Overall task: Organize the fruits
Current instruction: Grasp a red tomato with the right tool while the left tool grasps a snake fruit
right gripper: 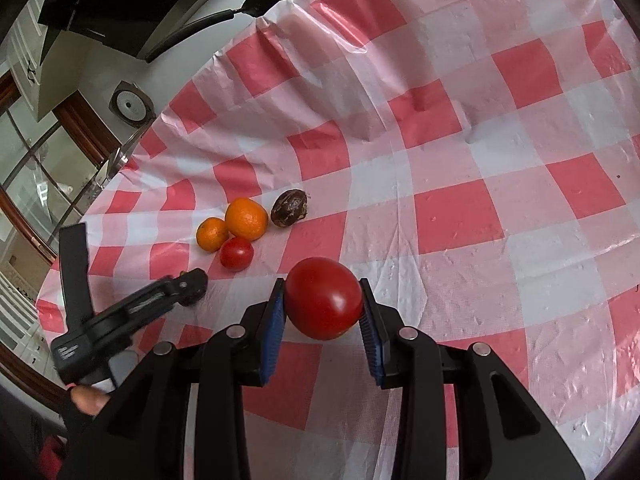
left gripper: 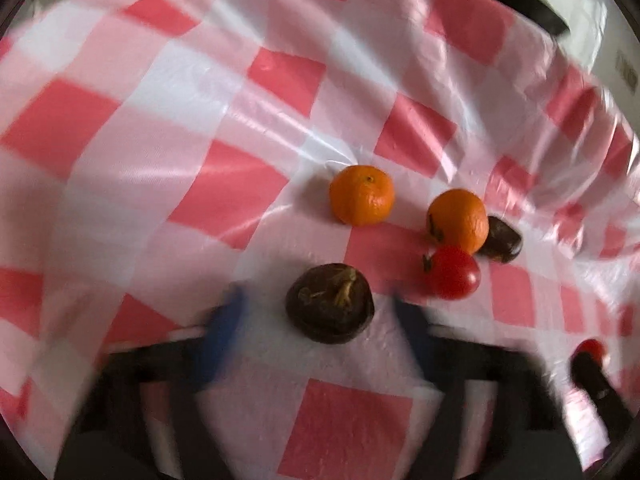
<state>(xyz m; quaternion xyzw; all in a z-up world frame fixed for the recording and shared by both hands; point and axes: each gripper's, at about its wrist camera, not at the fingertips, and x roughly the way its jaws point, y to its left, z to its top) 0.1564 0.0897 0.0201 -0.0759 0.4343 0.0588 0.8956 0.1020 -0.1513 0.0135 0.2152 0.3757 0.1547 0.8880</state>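
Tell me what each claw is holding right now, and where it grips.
Right claw clamps the big tomato across its sides. Left claw straddles a brown fruit without touching; nothing held.

Black tool [right gripper: 323, 312], blue ribbed pads [right gripper: 272, 332]

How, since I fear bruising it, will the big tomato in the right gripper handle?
The tomato looks glossy, so probably slippery. Round, so likely to roll if released on the tablecloth. The right gripper pinches it at its sides; probably soft, so squeeze gently.
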